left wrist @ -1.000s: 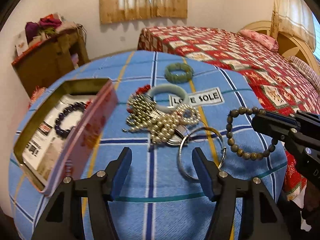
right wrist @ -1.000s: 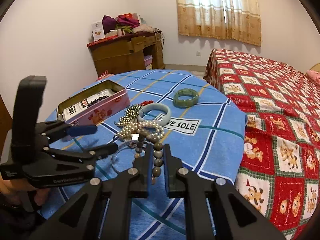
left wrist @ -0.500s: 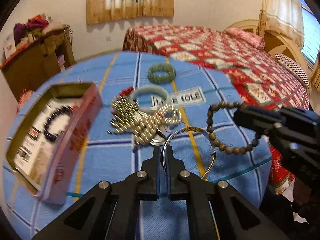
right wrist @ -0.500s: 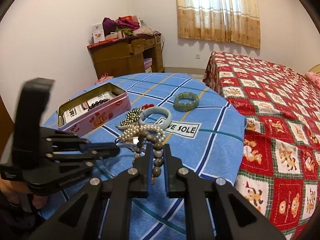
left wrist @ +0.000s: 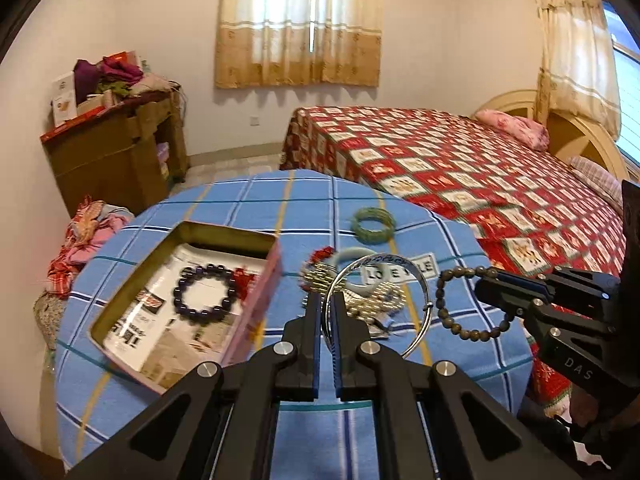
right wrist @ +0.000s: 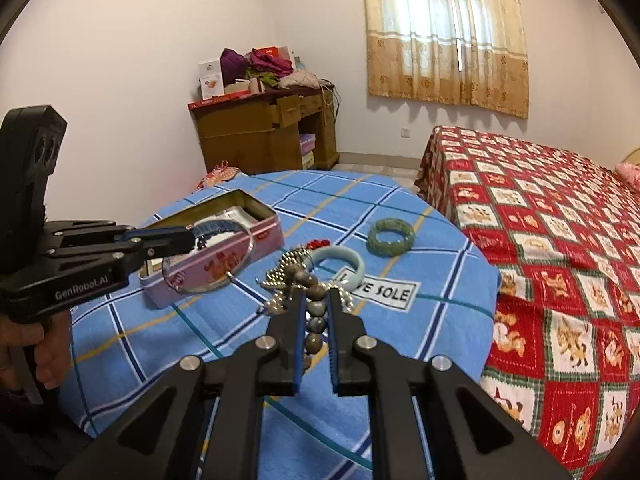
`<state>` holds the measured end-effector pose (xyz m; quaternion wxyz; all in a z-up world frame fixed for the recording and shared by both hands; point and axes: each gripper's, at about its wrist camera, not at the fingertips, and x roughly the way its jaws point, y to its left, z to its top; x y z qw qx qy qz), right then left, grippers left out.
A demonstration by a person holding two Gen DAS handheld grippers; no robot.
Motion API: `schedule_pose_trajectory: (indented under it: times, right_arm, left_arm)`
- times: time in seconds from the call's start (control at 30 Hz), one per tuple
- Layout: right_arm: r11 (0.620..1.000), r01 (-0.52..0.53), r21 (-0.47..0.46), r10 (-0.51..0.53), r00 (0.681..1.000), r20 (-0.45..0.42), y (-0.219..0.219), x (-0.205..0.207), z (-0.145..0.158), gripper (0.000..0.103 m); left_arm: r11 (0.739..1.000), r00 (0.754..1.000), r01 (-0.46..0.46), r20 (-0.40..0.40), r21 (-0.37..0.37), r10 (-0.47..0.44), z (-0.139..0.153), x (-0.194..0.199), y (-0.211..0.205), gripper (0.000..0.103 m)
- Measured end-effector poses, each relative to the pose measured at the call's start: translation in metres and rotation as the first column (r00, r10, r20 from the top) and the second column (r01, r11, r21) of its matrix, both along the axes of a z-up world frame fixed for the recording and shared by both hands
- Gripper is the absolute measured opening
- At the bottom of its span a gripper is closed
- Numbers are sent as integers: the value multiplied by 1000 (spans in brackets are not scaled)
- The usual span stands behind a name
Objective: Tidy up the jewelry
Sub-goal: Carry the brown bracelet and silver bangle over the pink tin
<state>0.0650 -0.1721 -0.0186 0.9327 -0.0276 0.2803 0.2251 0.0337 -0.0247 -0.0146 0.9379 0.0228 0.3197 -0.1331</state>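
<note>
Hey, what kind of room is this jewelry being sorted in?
Most likely a home bedroom. A bed with a red patterned quilt stands beside the round table in a blue checked cloth, a curtained window is on the far wall, and a wooden desk piled with clothes sits in the corner.

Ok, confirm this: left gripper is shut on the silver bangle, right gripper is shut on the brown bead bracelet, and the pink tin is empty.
Wrong on the tin. The left wrist view shows the pink tin already holds a dark purple bead bracelet. The rest stands: left gripper shut on the silver bangle, right gripper on the brown bead bracelet.
</note>
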Motion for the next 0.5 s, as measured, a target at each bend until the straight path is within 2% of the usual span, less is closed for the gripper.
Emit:
schedule_pose_trajectory:
  times: [0.33, 0.5]
  right_arm:
    - [999, -45, -4, 45, 999, 11, 22, 11, 5, 11]
    - [998, -69, -11, 69, 998, 9, 35, 17, 6, 11]
  left_arm:
    - [994, 994, -107, -6, -9, 107, -3, 7, 37, 3]
    - [991, 991, -133, -9, -22, 132, -5, 9, 51, 3]
